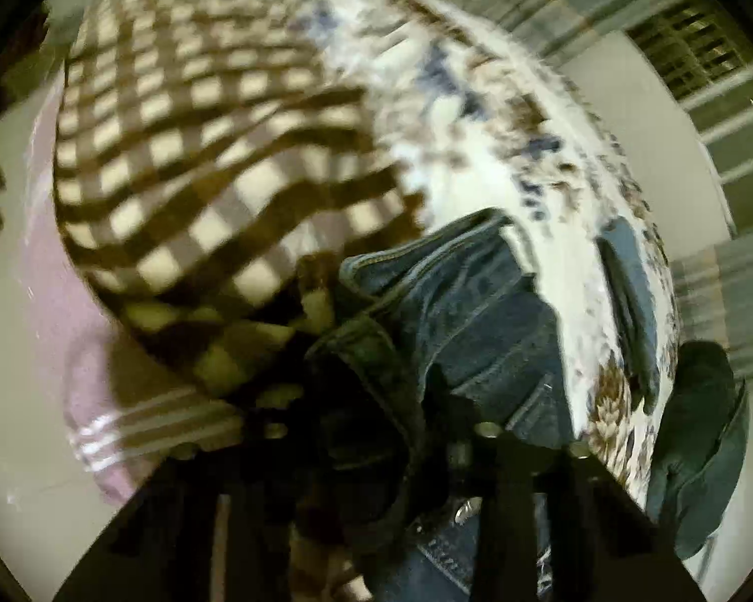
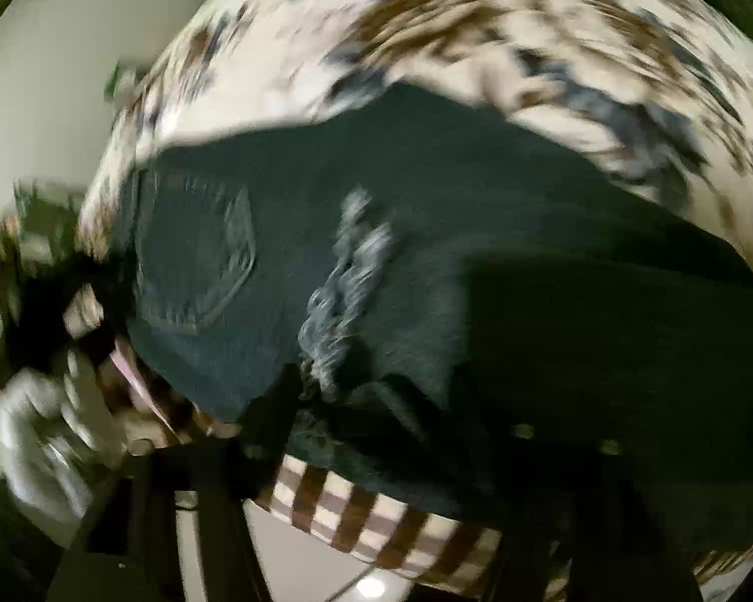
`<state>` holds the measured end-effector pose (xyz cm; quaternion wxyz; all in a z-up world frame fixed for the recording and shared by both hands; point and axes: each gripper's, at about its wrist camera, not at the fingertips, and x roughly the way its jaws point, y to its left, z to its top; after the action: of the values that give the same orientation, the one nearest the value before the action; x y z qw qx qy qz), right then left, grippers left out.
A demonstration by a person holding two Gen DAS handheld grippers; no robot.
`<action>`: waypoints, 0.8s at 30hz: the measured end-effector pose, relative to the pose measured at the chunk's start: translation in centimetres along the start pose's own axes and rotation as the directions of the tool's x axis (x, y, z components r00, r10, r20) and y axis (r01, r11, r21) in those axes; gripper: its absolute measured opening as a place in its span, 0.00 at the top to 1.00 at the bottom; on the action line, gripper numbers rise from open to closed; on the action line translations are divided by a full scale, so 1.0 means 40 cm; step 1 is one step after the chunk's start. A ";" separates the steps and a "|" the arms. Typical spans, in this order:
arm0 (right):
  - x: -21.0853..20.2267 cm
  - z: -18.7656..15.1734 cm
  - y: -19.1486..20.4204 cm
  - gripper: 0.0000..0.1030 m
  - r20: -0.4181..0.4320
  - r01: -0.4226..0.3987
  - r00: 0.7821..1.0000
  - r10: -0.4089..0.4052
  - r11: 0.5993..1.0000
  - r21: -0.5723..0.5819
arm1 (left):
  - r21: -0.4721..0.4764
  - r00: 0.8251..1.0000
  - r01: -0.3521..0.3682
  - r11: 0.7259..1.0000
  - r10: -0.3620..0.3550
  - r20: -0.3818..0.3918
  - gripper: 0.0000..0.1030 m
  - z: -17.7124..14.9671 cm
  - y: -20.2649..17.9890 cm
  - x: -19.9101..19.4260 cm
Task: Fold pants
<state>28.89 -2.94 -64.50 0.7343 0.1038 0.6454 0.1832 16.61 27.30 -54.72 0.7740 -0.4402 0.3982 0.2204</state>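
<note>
The dark blue denim pants (image 1: 457, 311) lay on the flowered bedsheet (image 1: 477, 160). The left tongs (image 1: 376, 441) pinched their waistband. The right tongs (image 2: 391, 456) were partly open, holding nothing I could see. A weak pinch could let the cloth slip.

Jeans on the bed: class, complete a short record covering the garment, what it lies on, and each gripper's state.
garment: dark blue ripped jeans
lies on: floral sheet and brown checked blanket
left gripper: shut on bunched denim
right gripper: jaws apart over the jeans' edge
picture quality: motion-blurred
</note>
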 end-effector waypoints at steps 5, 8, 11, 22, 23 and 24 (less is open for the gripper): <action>-0.039 0.017 -0.102 0.38 0.036 0.007 0.999 -0.012 0.994 0.113 | 0.107 0.992 0.007 0.994 -0.020 0.123 0.79 -0.038 -0.082 -0.117; -0.024 0.025 -0.152 0.38 0.010 0.029 0.999 -0.031 0.987 0.160 | 0.118 0.991 -0.019 0.993 0.003 0.135 0.79 -0.035 -0.096 -0.127; -0.009 0.015 -0.169 0.35 -0.005 0.028 1.000 -0.027 0.984 0.173 | 0.108 0.993 -0.043 0.993 0.031 0.115 0.79 -0.034 -0.097 -0.128; 0.003 0.015 -0.139 0.31 -0.014 0.039 0.999 -0.037 0.985 0.168 | 0.144 0.988 -0.039 0.989 0.017 0.152 0.85 -0.107 -0.131 -0.204; 0.006 0.016 -0.138 0.31 -0.018 0.040 0.999 -0.037 0.985 0.166 | 0.164 0.987 -0.041 0.986 0.014 0.159 0.85 -0.105 -0.138 -0.195; 0.005 0.016 -0.139 0.31 -0.020 0.042 0.999 -0.040 0.986 0.163 | 0.164 0.987 -0.043 0.985 0.016 0.161 0.84 -0.099 -0.135 -0.179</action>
<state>30.29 -7.85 -66.74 0.7215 0.1487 0.6663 0.1155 14.51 21.19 -47.36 0.8341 -0.3488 0.3589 0.2321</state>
